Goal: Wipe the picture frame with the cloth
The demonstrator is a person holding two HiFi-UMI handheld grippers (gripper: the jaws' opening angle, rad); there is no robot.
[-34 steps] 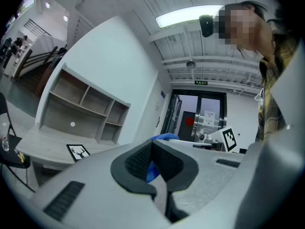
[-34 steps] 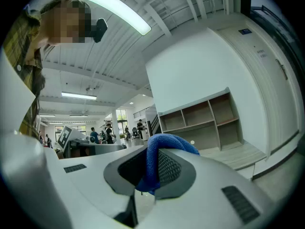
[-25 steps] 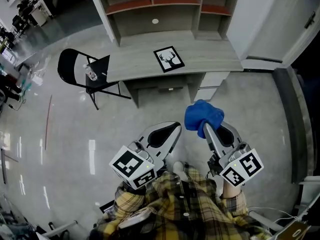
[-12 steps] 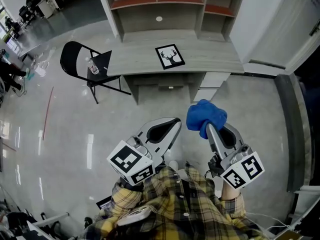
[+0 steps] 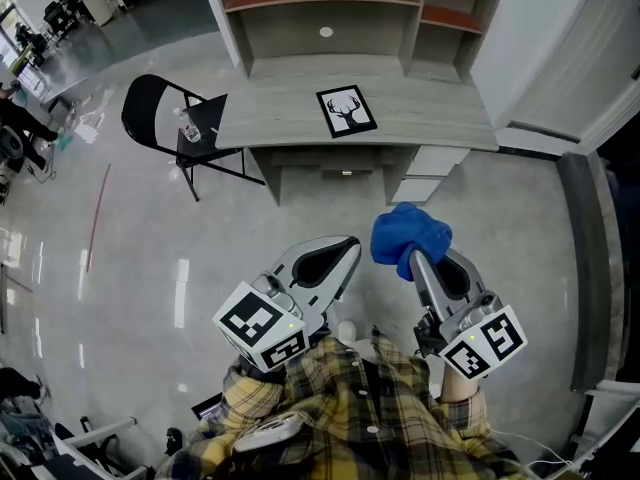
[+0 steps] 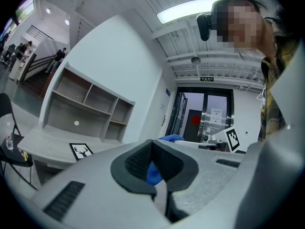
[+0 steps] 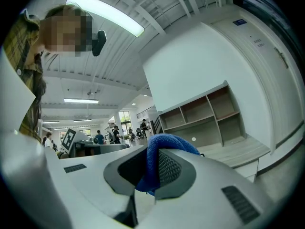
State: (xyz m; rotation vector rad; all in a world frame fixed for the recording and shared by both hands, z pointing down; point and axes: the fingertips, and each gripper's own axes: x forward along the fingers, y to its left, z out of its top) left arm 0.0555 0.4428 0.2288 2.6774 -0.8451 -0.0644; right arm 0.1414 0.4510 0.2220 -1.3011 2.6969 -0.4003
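**Head view:** There are two grippers, one cloth, one picture frame, one desk and one chair. The left gripper (image 5: 340, 256) has its jaws together with nothing in them. The right gripper (image 5: 412, 258) has its jaws clamped on a bunched blue cloth (image 5: 410, 234). Both are held level over the grey floor (image 5: 130, 258), well apart from the desk (image 5: 280, 118). The picture frame (image 5: 347, 110), a black deer head on white, lies flat on the desk's middle. A shelf unit (image 5: 340, 8) rises behind it. A black folding chair (image 5: 160, 133) stands at the desk's left end and carries one small bottle (image 5: 186, 124).

**Left gripper view:** The left gripper (image 6: 151, 157) shows its pads meeting. The cloth (image 6: 170, 138) peeks past them from the other gripper. The picture frame (image 6: 81, 150) shows on the desk (image 6: 43, 144) below the shelf unit (image 6: 86, 106). This is the only gripper view that catches the frame.

**Right gripper view:** The right gripper (image 7: 150, 175) has its pads pressing the cloth (image 7: 164, 144), which bulges above them and covers part of the desk (image 7: 233, 151). The shelf unit (image 7: 205, 116) stands beyond.
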